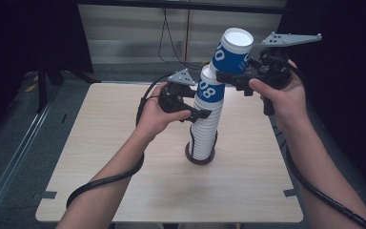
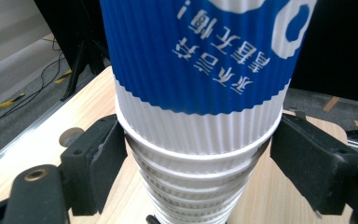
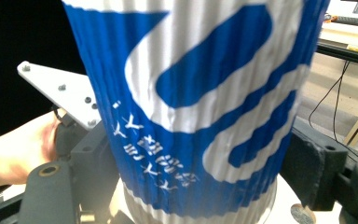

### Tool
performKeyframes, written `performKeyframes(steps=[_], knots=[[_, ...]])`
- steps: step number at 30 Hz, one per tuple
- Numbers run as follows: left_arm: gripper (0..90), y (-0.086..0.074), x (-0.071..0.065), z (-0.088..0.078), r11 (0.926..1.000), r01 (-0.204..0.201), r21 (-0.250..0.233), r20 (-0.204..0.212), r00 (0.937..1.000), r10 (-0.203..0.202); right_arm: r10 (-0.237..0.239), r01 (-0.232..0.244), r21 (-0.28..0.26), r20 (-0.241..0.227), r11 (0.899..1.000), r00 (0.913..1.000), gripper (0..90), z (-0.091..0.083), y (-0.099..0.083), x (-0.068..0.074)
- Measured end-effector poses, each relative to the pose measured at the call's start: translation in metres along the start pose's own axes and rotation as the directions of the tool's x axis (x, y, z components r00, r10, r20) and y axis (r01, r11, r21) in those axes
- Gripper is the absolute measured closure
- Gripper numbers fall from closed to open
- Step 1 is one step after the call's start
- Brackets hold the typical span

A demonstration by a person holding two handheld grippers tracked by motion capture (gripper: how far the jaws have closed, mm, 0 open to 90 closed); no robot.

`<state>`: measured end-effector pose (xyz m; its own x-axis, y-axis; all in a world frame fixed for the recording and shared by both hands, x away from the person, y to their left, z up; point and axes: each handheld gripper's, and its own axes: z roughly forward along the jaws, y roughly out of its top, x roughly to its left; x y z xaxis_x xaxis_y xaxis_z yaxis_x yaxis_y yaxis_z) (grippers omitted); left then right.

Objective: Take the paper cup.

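Top cup (image 1: 232, 52) between right gripper (image 1: 233, 78) jaws, tilted atop stack (image 1: 205, 129).

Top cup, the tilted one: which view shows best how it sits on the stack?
The high view: the top cup leans right off the cup stack, clamped by the right gripper. The right gripper view gives a close blue wall, no stack. The left gripper view catches its white base at the upper edge.

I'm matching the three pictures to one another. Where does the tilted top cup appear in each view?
High view: top cup, upper centre, tilted right atop the stack.
Left gripper view: along the top edge.
Right gripper view: centre, between the jaws.
Shared landmark: the wooden table.
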<state>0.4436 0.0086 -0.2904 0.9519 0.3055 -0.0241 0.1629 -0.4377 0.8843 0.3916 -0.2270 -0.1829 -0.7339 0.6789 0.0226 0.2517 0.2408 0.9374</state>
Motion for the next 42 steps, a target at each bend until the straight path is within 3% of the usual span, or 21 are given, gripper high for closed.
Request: performKeyframes(steps=[27,42], knots=[[19.5,0.0,-0.002,-0.001,0.9999,-0.004,0.013,-0.014,0.9999,0.004,0.016,-0.016,0.011,0.044,1.0,0.9989,22.0,-0.052,-0.044,-0.019],[18.2,-0.001,-0.006,-0.003,0.9998,-0.003,0.022,-0.002,1.0,0.004,0.025,-0.026,0.033,0.024,0.999,0.9994,22.1,-0.056,-0.077,-0.019]])
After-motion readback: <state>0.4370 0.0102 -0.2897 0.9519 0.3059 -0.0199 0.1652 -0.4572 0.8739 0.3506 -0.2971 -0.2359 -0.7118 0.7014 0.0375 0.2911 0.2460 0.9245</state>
